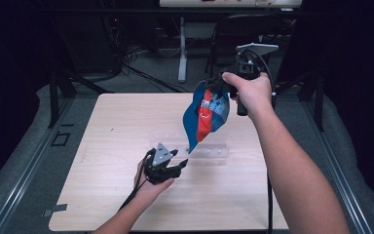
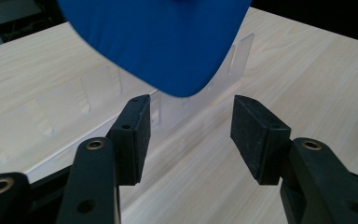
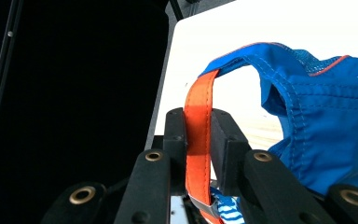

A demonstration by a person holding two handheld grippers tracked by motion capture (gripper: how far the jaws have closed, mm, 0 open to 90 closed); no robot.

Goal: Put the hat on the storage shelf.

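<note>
A pale wood-grain surface (image 1: 126, 141) with rounded corners stands on a grey floor (image 1: 24, 161) between dark metal rails. A clear plastic rack (image 1: 209, 148) lies directly on it, right of centre; in the left gripper view its upright dividers (image 2: 86, 91) rise in a row from a flat base. A small dark speck (image 1: 112, 129) marks the wood toward the far left.

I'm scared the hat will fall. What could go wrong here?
1. The right gripper pinches only the cap's thin orange strap, so the blue cap might slip out and drop.
2. The cap's brim hangs just above the clear plastic rack and could bump it.
3. The left gripper, open below the brim, could knock the rack too.
</note>
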